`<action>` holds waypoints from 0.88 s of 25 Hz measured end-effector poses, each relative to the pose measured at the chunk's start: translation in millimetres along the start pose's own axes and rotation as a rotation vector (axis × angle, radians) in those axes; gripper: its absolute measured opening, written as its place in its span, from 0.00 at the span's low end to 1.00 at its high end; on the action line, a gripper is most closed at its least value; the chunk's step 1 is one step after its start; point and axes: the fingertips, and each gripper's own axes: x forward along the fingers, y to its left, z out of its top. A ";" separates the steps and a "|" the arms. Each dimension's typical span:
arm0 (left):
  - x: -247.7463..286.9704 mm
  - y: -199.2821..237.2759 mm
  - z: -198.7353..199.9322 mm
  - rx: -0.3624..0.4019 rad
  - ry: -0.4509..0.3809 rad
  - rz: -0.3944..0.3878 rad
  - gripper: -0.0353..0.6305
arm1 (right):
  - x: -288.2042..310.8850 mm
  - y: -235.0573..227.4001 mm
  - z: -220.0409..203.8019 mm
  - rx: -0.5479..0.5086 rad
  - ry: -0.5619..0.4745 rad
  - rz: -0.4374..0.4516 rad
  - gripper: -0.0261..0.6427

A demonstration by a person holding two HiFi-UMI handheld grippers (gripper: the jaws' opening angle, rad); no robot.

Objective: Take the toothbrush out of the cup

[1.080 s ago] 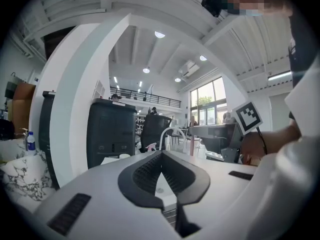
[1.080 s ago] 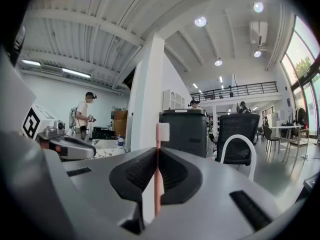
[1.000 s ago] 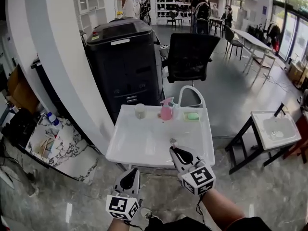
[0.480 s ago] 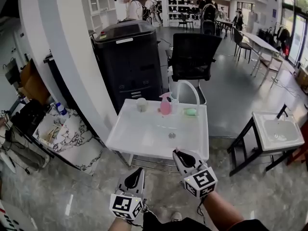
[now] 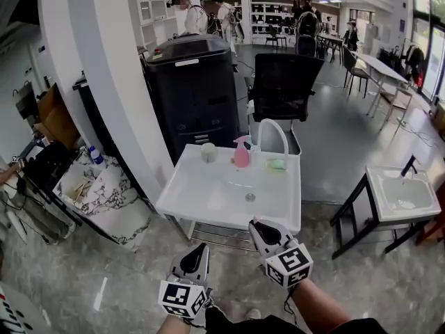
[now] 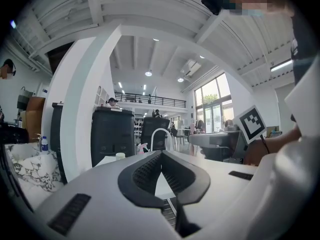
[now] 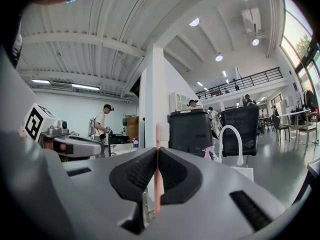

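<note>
A pale cup (image 5: 209,152) stands at the back left of the white sink table (image 5: 201,204); the left gripper view shows the same cup (image 6: 120,156) far off. My right gripper (image 5: 254,223) hovers just off the table's near edge, shut on a thin pink toothbrush (image 7: 157,174) that stands upright between its pads and pokes above the right gripper (image 7: 157,150). My left gripper (image 5: 204,245) hangs lower and to the left, over the floor. The left gripper (image 6: 161,153) is shut with nothing between its pads. Both point level toward the sink.
A pink spray bottle (image 5: 241,153), a green soap (image 5: 277,164) and a white curved faucet (image 5: 274,127) line the sink's back. Behind stand a black cabinet (image 5: 191,89) and an office chair (image 5: 281,85). A white column (image 5: 104,82) rises at left, a second sink (image 5: 403,195) at right.
Both grippers have drawn back from the sink toward me; the right one, earlier over the basin's front, is now just off its near edge. Both stay shut.
</note>
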 end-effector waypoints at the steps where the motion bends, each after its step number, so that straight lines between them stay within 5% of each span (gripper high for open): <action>1: 0.1 -0.8 1.1 -0.001 -0.001 -0.001 0.08 | -0.8 0.3 0.6 0.000 0.000 0.000 0.08; 22: 13.3 -1.5 5.8 -0.003 -0.004 -0.008 0.08 | 1.3 -4.2 -3.3 -0.005 0.010 0.014 0.07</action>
